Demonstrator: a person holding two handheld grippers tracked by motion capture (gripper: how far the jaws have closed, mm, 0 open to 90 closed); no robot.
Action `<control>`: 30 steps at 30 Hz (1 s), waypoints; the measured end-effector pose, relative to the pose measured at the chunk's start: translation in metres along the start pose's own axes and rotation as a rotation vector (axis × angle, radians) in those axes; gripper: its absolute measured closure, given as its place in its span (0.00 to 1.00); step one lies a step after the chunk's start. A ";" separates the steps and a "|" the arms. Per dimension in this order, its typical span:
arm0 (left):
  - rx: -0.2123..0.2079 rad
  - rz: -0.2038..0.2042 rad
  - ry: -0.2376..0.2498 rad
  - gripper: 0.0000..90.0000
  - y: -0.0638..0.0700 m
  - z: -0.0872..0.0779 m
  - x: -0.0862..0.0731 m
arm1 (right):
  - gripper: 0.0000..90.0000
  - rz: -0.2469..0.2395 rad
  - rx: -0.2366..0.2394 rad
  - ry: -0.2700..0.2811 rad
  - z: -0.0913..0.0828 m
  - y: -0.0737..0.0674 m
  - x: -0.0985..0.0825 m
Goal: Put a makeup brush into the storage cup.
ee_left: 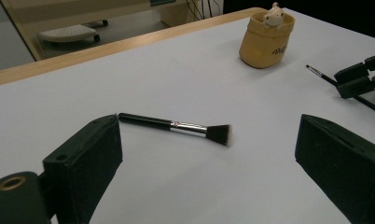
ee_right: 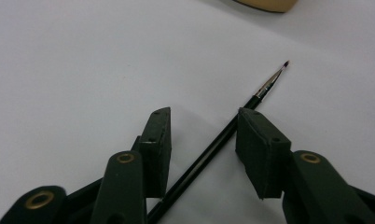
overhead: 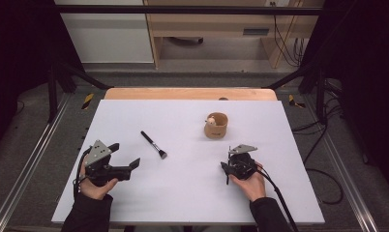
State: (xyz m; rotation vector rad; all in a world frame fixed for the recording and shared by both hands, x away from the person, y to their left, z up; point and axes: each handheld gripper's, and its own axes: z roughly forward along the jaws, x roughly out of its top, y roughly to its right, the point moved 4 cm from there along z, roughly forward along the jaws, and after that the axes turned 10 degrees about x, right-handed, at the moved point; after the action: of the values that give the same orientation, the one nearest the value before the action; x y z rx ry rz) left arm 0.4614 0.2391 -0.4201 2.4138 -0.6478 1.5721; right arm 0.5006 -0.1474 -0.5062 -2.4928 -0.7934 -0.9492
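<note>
My right fingers (ee_right: 202,140) straddle the thin brush (ee_right: 232,133) on the table (ee_right: 73,60), narrowed but not pressing; my left fingers (ee_left: 209,163) stand wide.

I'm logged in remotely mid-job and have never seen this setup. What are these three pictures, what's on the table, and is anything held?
There is no robot arm: a person at a table holds a two-jaw gripper in each hand. The high view looks down on the white table. The other two pictures come from cameras riding on each gripper, looking along its black jaws.

On the table lie a flat-topped makeup brush, a thin fine-tipped brush, and a tan cup with a small figure poking out.

The left gripper is wide open, facing the makeup brush and holding nothing. The right gripper has the thin brush lying between its jaws, beside one pad, with a clear gap to the other, so it is not gripped yet.
</note>
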 end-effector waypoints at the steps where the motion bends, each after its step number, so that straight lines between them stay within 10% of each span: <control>1: 0.000 0.001 0.000 0.08 0.000 0.000 0.000 | 0.67 0.000 0.000 0.000 0.000 0.000 0.000; 30: -0.001 0.005 0.003 0.08 0.000 -0.001 0.000 | 0.90 0.008 -0.031 -0.065 -0.009 0.005 -0.002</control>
State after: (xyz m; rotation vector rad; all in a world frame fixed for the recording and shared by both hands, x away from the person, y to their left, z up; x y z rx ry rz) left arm 0.4606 0.2394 -0.4194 2.4108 -0.6543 1.5760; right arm 0.4977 -0.1566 -0.5015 -2.5633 -0.7934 -0.8890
